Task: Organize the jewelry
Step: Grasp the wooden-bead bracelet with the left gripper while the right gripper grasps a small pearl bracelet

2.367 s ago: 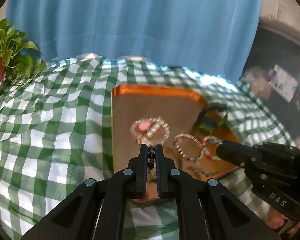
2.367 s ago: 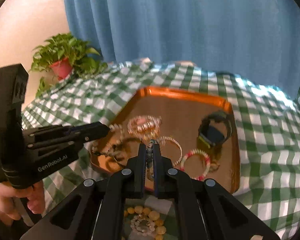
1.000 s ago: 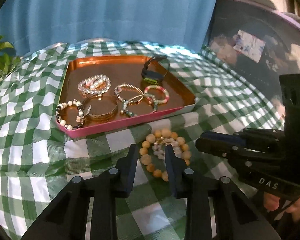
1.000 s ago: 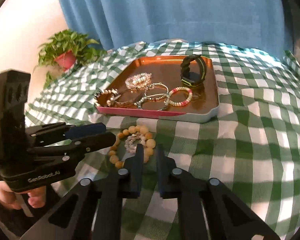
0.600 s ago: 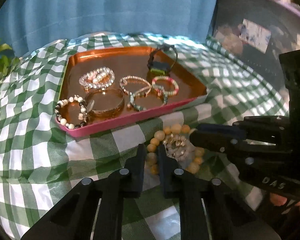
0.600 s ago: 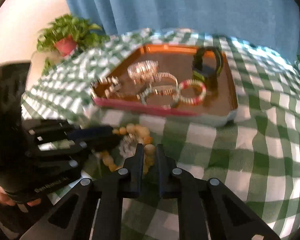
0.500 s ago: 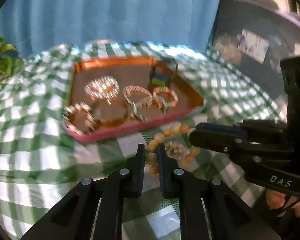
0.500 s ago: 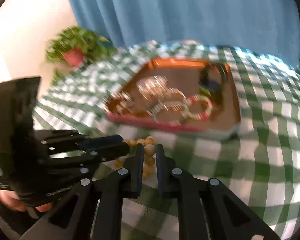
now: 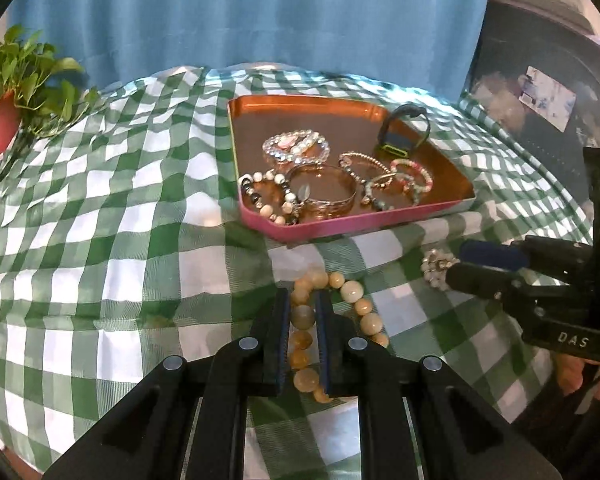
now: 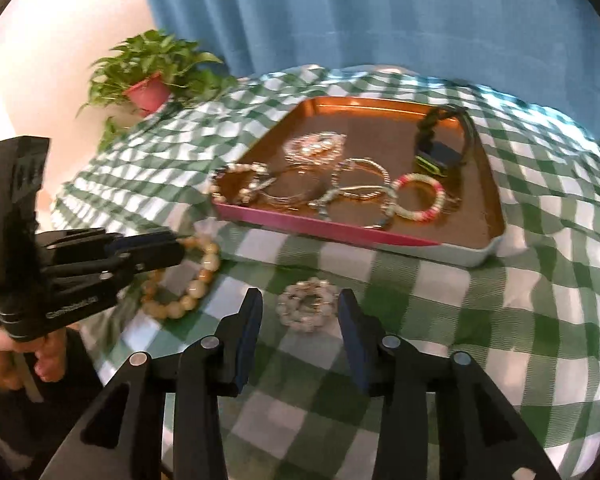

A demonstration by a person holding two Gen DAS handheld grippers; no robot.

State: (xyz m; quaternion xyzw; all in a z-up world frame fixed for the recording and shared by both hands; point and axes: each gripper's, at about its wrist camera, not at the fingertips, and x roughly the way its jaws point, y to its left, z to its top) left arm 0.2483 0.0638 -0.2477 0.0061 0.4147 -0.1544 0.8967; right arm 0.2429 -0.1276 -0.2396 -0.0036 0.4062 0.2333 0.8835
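Quick count: one tray point(image 9: 320, 232) with six bracelets in it plus one watch point(image 9: 404, 136). Two more bracelets lie loose on the checked cloth point(image 9: 100, 220). One potted plant point(image 10: 152, 76), one blue curtain point(image 9: 240, 12), and two grippers.

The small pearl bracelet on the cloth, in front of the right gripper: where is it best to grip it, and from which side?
Grip the small pearl bracelet on its near rim, coming down from above and in front. It lies flat as a tight ring on the checked cloth, between the open fingers of the right gripper; one finger in the hole would probably pinch the beads.
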